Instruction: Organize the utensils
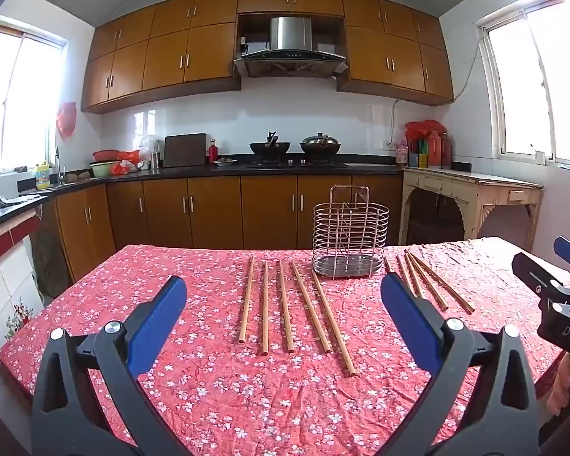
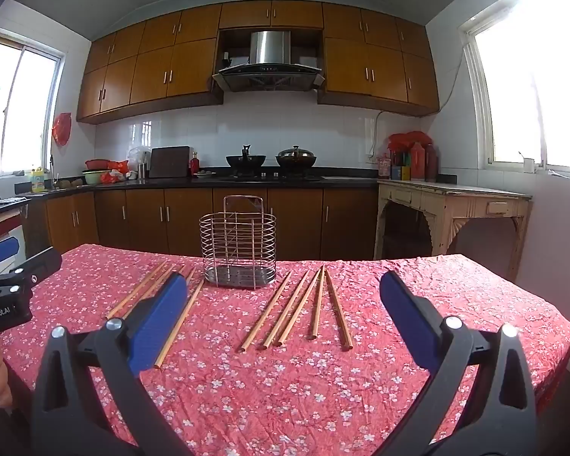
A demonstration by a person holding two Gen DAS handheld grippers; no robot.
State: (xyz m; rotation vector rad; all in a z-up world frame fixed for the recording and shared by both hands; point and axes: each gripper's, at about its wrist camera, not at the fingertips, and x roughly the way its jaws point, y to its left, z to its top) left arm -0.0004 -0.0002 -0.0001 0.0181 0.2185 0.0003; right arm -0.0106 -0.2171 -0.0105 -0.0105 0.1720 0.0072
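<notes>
A wire utensil holder (image 1: 349, 241) stands empty at the far side of the table; it also shows in the right wrist view (image 2: 238, 245). Several wooden chopsticks (image 1: 285, 311) lie in a row left of it, and several more (image 1: 429, 283) lie right of it. In the right wrist view the right group (image 2: 300, 309) lies straight ahead and the left group (image 2: 152, 292) is partly hidden by a finger. My left gripper (image 1: 283, 307) is open and empty above the left group. My right gripper (image 2: 283, 304) is open and empty above the right group.
The table wears a red floral cloth (image 1: 216, 380). The right gripper's body (image 1: 554, 296) shows at the right edge of the left wrist view; the left gripper's body (image 2: 11, 288) shows at the left of the right wrist view. Kitchen counters (image 1: 247, 169) and a side table (image 1: 471, 193) stand behind.
</notes>
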